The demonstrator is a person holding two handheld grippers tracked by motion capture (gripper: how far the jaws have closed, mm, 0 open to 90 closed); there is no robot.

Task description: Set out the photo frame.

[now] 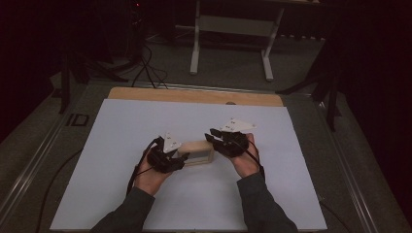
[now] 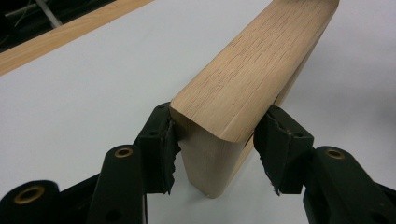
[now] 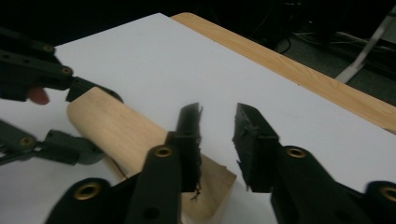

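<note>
A light wooden block [image 1: 197, 151] with rounded edges lies on the white board [image 1: 145, 121]. My left gripper [image 1: 183, 157] holds its left end. In the left gripper view both black pads [image 2: 163, 140] press on the sides of the block [image 2: 252, 70], so my left gripper [image 2: 215, 128] is shut on it. My right gripper [image 1: 212, 138] hovers at the block's right end. Its jaws stand apart with nothing between them in the right gripper view, where my right gripper [image 3: 217, 126] is just above and beside the block [image 3: 121, 130]. The left gripper [image 3: 70, 116] clasps the far end there.
The white board covers a wooden tabletop whose far edge [image 1: 194, 96] shows beyond it. Past the table stand a white desk frame [image 1: 233, 29] and black stand legs with cables [image 1: 145, 68] on the grey floor. The person's forearms [image 1: 257, 204] come in from below.
</note>
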